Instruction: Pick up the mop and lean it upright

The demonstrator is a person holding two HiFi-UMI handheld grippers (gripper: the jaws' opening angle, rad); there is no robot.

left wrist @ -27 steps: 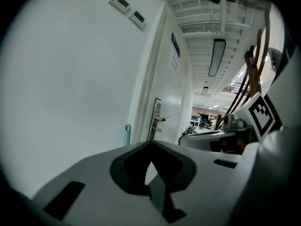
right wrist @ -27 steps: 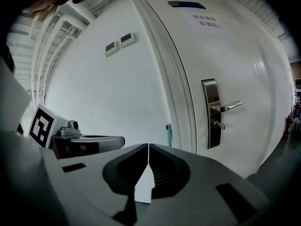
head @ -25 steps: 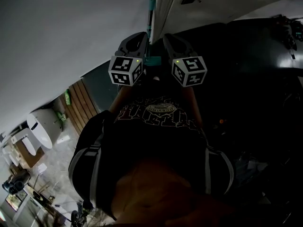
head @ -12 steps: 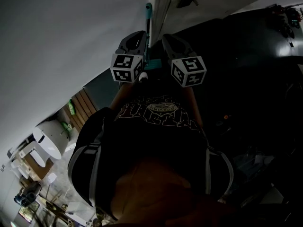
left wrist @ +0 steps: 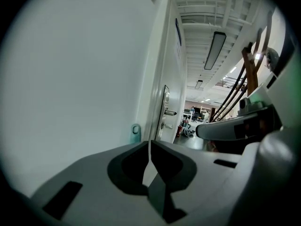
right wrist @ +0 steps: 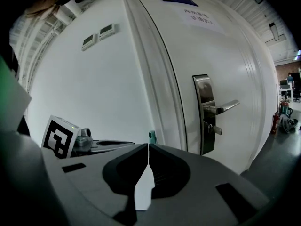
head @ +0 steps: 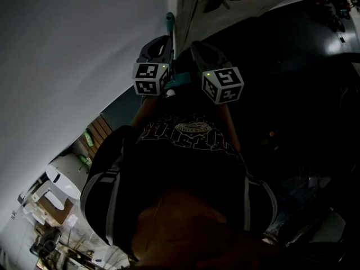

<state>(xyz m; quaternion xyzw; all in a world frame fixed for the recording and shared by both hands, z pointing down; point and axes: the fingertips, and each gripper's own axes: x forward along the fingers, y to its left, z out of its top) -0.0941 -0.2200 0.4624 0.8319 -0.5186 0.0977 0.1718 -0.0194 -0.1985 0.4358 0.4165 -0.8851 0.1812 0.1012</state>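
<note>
White wall (head: 67, 66) to the left, white door (right wrist: 225, 55) with a silver lever handle (right wrist: 214, 108) to the right, dark glossy floor (head: 292, 72) beyond. Against the wall, just beside the door frame: the mop (head: 170, 30), a thin pale pole topped with a teal plastic loop, upright, loop end up. From the head view, pole between the two grey grippers and close to both; contact with either impossible to tell. Left gripper (left wrist: 150, 147): clenched, dark pad against dark pad, nothing between, teal cap (left wrist: 136, 132) out ahead past the tips. Right gripper (right wrist: 148, 149): likewise clamped on nothing, jaws meeting in a thin line, same cap just above the tips. Black-and-white marker cubes side by side above a dark printed T-shirt (head: 185, 136).
</note>
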